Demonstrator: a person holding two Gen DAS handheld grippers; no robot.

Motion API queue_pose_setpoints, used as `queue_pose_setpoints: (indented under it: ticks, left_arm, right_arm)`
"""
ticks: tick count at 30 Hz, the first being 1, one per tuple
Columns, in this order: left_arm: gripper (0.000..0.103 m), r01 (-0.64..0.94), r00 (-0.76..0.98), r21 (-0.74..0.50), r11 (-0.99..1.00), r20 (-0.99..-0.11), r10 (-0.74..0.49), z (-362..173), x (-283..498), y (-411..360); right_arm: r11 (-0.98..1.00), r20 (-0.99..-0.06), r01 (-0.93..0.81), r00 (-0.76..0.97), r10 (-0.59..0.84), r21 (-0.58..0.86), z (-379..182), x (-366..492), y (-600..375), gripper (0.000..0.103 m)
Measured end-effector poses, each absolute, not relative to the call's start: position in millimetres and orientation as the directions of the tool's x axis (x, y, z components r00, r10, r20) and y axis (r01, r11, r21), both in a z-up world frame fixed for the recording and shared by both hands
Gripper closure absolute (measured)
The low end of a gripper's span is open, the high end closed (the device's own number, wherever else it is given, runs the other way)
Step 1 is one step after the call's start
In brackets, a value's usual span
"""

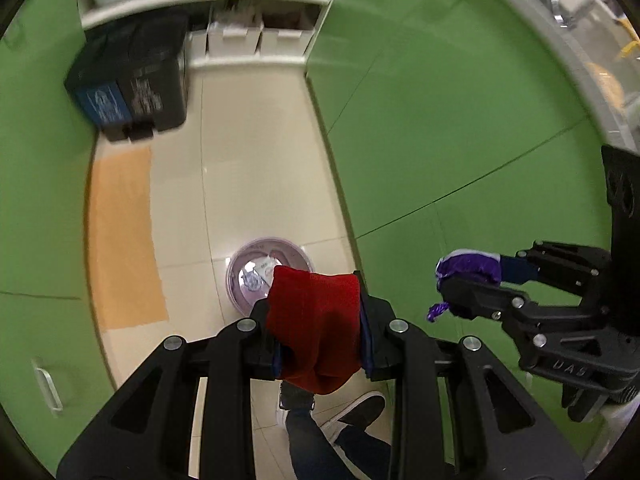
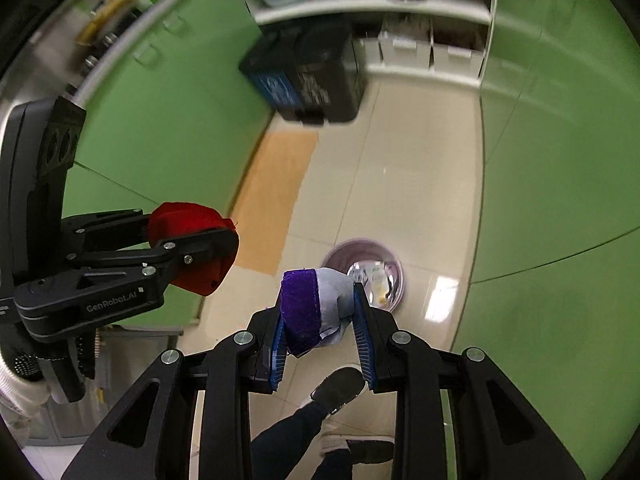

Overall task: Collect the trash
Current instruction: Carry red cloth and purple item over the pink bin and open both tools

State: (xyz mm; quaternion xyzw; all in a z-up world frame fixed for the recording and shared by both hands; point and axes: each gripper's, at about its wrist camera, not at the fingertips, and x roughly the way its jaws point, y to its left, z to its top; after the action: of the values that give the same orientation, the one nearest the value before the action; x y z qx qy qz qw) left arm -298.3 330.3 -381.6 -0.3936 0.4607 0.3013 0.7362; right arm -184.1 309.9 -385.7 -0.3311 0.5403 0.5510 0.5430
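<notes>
My left gripper (image 1: 320,334) is shut on a red cloth bundle (image 1: 316,320), held high above the floor; it also shows in the right wrist view (image 2: 188,252). My right gripper (image 2: 320,320) is shut on a purple and pale grey cloth bundle (image 2: 310,304), also seen in the left wrist view (image 1: 470,268). A small round lilac bin (image 1: 256,268) with a clear liner and some scraps inside stands on the tiled floor below both grippers; it also shows in the right wrist view (image 2: 368,264).
Green cabinet doors (image 1: 460,140) line both sides of a narrow aisle. A black double trash bin (image 1: 132,88) stands at the far end by white shelves (image 1: 248,44). An orange mat (image 1: 124,236) lies on the floor. The person's shoes (image 2: 340,392) are below.
</notes>
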Motion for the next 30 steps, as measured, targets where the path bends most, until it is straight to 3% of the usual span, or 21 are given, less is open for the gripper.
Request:
queue_pose_setpoints:
  ticks: [9, 18, 20, 21, 22, 23, 24, 25, 26, 30]
  left_arm:
    - [0.075, -0.825, 0.404, -0.364, 0.431, -0.915, 0.000, -518, -308, 350]
    - [0.074, -0.827, 0.428, -0.402, 0.393, -0.903, -0.022, -549, -311, 359]
    - [0.068, -0.829, 0.428, -0.399, 0.391, -0.904, -0.016, -548, -311, 361]
    - [0.058, -0.830, 0.427, -0.398, 0.392, -0.904, -0.014, -547, -310, 362]
    - [0.038, -0.830, 0.426, -0.395, 0.392, -0.905, -0.010, -547, -309, 362]
    - [0.028, -0.828, 0.435, -0.403, 0.390, -0.901, -0.007, -547, -308, 363]
    - [0.013, -0.827, 0.440, -0.406, 0.390, -0.898, -0.002, -547, -308, 363]
    - [0.006, -0.827, 0.440, -0.403, 0.391, -0.898, 0.004, -547, -308, 365]
    - [0.004, -0.832, 0.435, -0.395, 0.389, -0.901, 0.014, -547, -308, 366]
    - [0.003, -0.844, 0.426, -0.392, 0.366, -0.904, 0.016, -549, -309, 369]
  right_arm:
    - [0.211, -0.957, -0.940, -0.237, 0.166, 0.269, -538, -180, 320, 0.074]
    - [0.218, -0.955, -0.934, -0.255, 0.151, 0.284, -568, -183, 319, 0.071]
    - [0.223, -0.954, -0.932, -0.255, 0.154, 0.285, -569, -183, 319, 0.068]
    - [0.225, -0.955, -0.933, -0.252, 0.155, 0.283, -569, -183, 319, 0.065]
    - [0.227, -0.957, -0.934, -0.244, 0.155, 0.275, -573, -182, 320, 0.051]
    - [0.236, -0.957, -0.932, -0.241, 0.162, 0.275, -574, -181, 320, 0.037]
    - [0.243, -0.954, -0.928, -0.247, 0.168, 0.282, -575, -179, 319, 0.031]
    - [0.247, -0.955, -0.927, -0.243, 0.171, 0.281, -577, -178, 319, 0.022]
    - [0.249, -0.957, -0.929, -0.234, 0.174, 0.272, -578, -178, 318, 0.015]
    - [0.259, -0.962, -0.930, -0.225, 0.155, 0.260, -585, -176, 314, 0.012]
